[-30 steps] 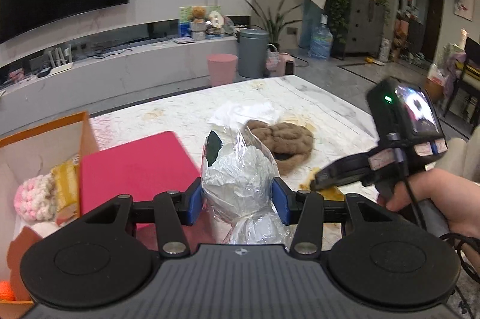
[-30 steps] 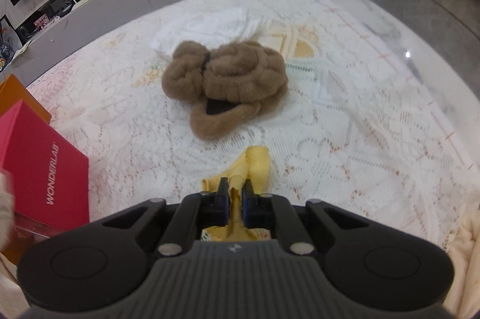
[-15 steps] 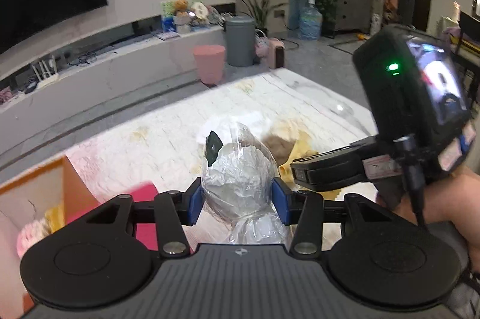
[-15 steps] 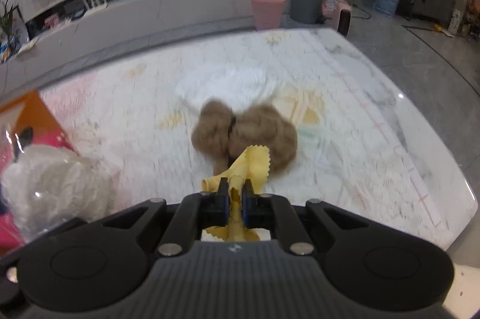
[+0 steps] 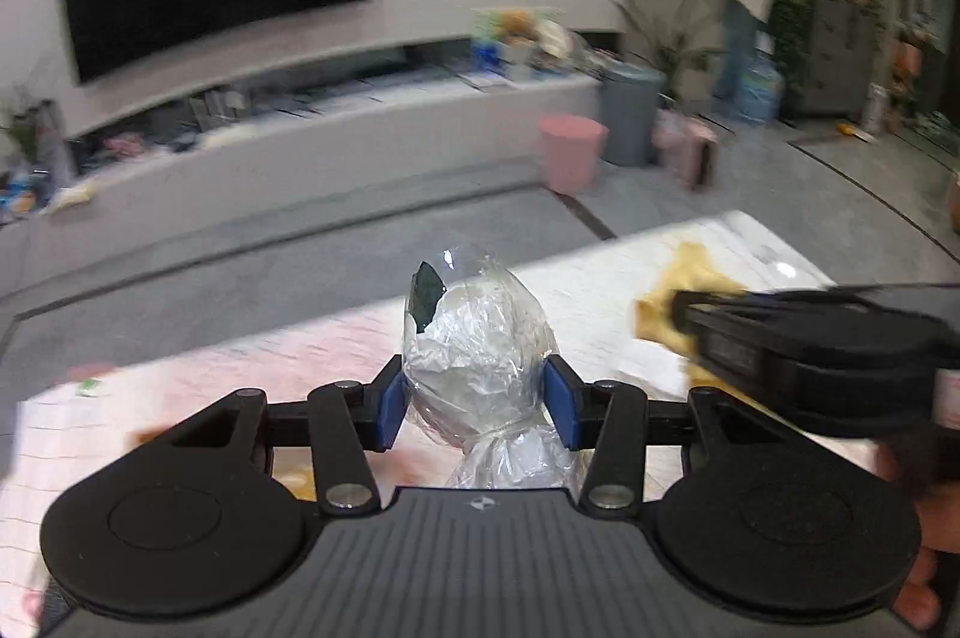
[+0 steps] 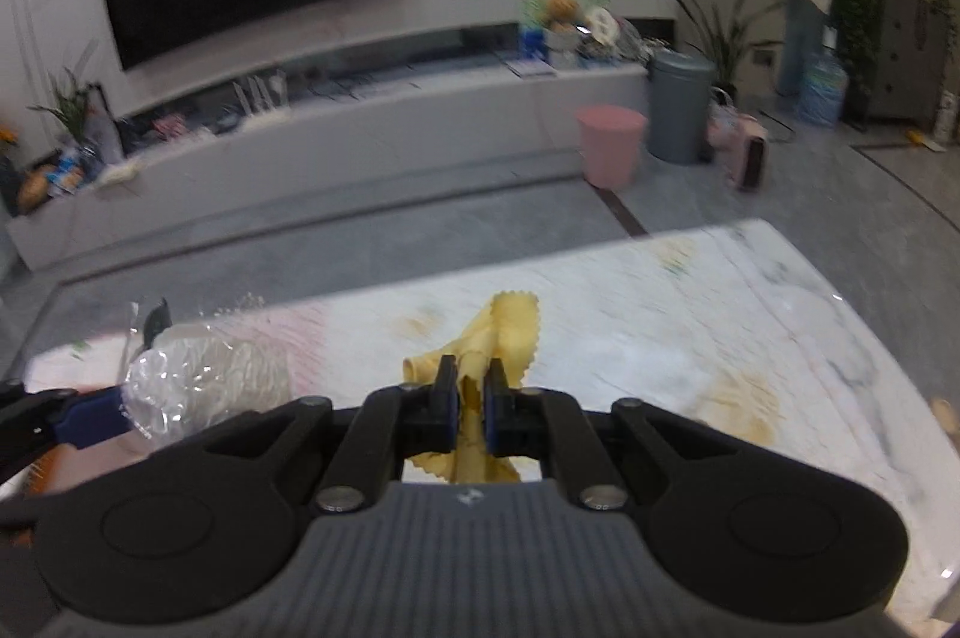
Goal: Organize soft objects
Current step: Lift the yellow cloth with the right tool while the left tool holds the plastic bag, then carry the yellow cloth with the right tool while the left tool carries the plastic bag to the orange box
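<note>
Soft bagged bundle [image 5: 480, 356] in my left claw [image 5: 477, 407] and yellow cloth [image 6: 480, 368] pinched in my right claw [image 6: 471, 407] are now rising above the desk [image 6: 690, 338], leaving its box-side edge unseen.

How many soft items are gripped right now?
2. The plastic-wrapped bundle sits between the left hand-held gripper pads; the yellow cloth is pinched in the right hand-held gripper. Others may be out of frame.
</note>
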